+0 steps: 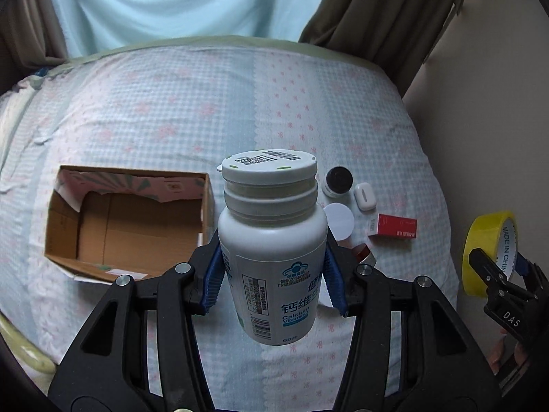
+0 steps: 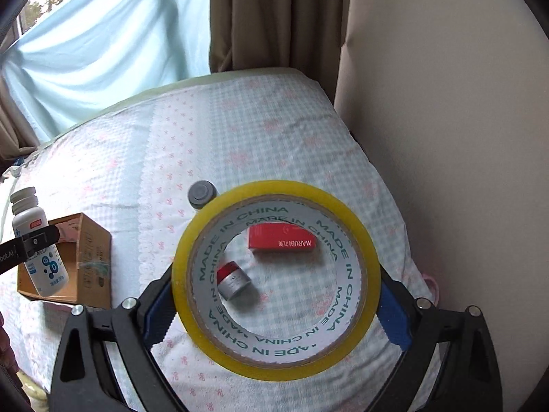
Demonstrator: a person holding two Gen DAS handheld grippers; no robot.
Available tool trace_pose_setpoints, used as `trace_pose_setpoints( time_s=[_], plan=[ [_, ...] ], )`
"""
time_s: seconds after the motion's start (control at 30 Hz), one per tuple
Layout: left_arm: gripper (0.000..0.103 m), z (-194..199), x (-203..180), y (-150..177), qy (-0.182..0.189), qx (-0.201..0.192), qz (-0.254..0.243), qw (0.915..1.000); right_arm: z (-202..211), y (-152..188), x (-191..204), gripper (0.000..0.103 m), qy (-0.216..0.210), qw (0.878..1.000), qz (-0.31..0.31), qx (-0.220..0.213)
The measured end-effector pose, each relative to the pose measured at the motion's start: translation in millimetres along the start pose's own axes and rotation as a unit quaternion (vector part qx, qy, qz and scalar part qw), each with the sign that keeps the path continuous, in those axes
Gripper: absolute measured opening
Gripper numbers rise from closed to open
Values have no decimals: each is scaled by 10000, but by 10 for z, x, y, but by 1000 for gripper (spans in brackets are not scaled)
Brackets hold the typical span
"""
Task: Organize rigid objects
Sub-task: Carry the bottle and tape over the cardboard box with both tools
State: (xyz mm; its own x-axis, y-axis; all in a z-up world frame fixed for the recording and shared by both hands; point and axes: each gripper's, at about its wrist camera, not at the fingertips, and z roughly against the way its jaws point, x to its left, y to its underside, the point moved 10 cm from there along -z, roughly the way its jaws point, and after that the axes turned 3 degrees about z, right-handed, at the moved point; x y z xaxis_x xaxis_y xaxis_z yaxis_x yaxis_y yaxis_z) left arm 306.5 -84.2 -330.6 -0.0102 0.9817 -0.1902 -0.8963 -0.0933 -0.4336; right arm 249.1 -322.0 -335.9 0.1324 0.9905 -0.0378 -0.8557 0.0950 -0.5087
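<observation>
White bottle (image 1: 272, 247) hiding white disc (image 1: 339, 221)

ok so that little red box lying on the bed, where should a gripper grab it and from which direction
The red box lies flat on the bedspread. Come from above and close the fingers across its two long edges, the narrower span, probably near the middle. Those sides are flat and parallel, so it should hold.

1. left gripper (image 1: 272, 276), pads clamped on white bottle (image 1: 271, 240), upright.
2. open box (image 1: 128, 219) on bed (image 1: 171, 103), left of bottle.
3. right gripper (image 1: 495, 267) gripping yellow tape (image 1: 480, 250).
</observation>
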Motion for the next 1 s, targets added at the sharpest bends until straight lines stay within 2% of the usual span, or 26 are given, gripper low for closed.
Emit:
trace_pose_setpoints(
  time_s=[0.2, 0.43, 0.7, 1.0],
  plan=[
    [47, 649, 613, -145, -115, -349, 314, 9988, 519, -334, 719, 96, -592, 9957, 671, -252],
    [47, 855, 1490, -176, -190, -367, 475, 9980, 768, -430, 1776, 96, -1052, 9871, 1177, -273],
    [46, 670, 2378, -339, -30, -93, 244, 9997, 695, -380, 2829, 96, -1279, 9856, 1099, -131],
    [46, 38, 3041, -401, 55, 471, 6, 9989, 85, -92, 3694, 96, -1276, 9839, 1141, 515]
  ],
)
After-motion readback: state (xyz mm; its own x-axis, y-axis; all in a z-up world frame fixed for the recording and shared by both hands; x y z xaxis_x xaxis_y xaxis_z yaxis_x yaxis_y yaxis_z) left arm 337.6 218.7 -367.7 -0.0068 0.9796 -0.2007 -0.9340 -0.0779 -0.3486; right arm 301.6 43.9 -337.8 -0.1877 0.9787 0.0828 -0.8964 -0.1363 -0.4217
